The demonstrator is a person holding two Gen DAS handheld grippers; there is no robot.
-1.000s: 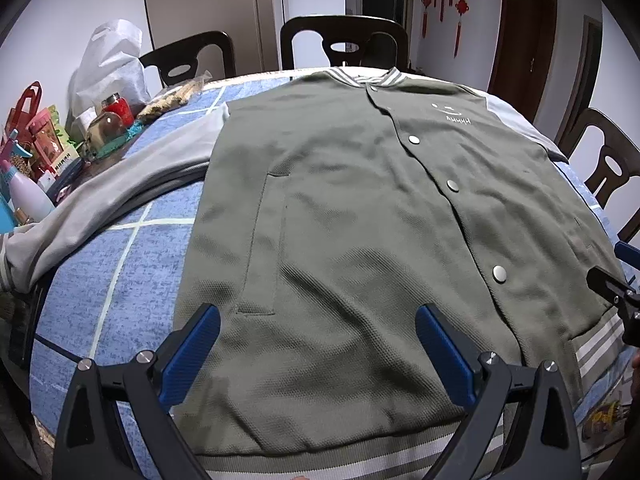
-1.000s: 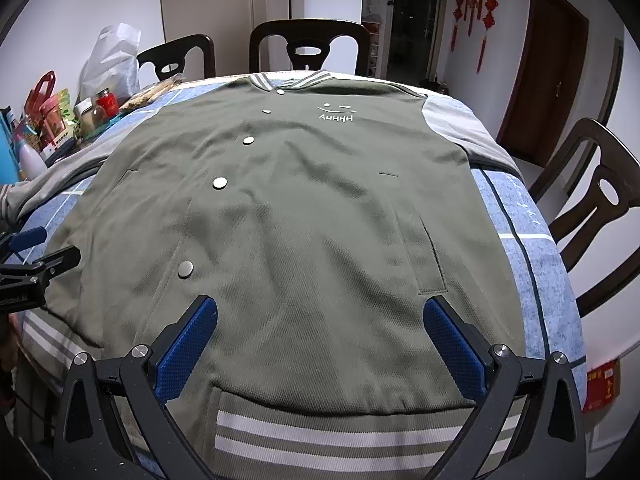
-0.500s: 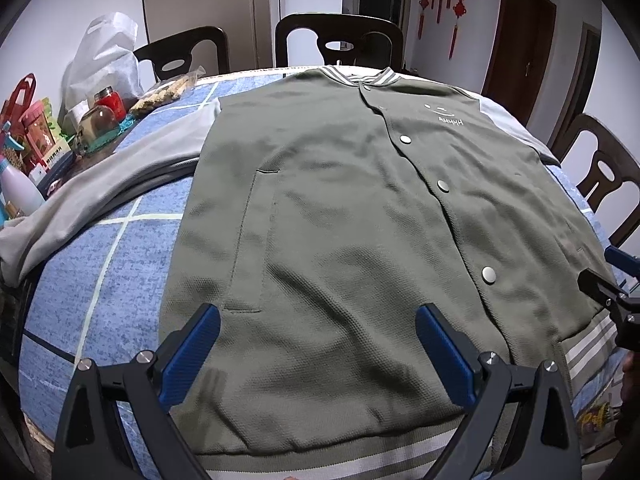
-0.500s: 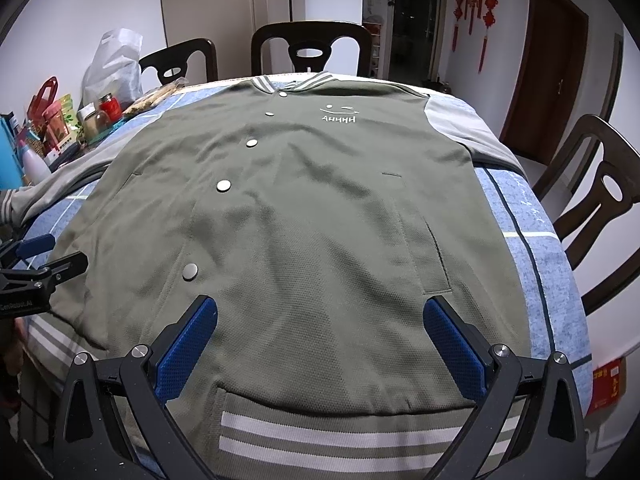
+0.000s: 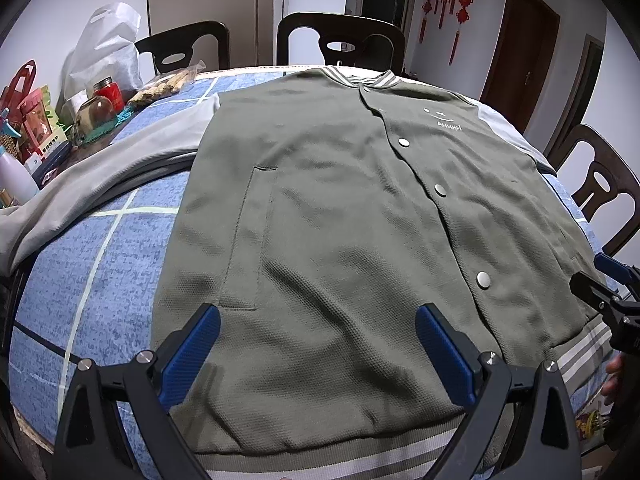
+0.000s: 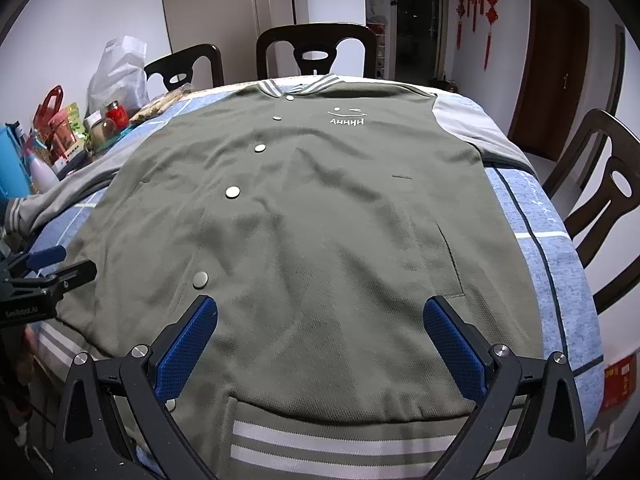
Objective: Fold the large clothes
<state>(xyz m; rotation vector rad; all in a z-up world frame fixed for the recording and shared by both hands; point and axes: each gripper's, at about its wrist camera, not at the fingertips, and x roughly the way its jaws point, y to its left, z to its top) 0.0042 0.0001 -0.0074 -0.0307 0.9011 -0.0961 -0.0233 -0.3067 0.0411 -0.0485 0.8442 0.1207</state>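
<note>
Left gripper (image 5: 318, 350): jaws spread wide, nothing between the blue pads (image 5: 192, 356), both fingers pointing forward and slightly down, level with each other. Right gripper (image 6: 320, 350): same pose, jaws wide apart, pads (image 6: 454, 356) empty, fingers level. The two sit side by side, well apart. In the right wrist view the left gripper shows at the left edge as a black body with a blue-tipped finger. In the left wrist view the right gripper shows at the right edge, and a bit of the person's hand (image 5: 614, 372) is visible just below it, mostly cut off by the frame.
</note>
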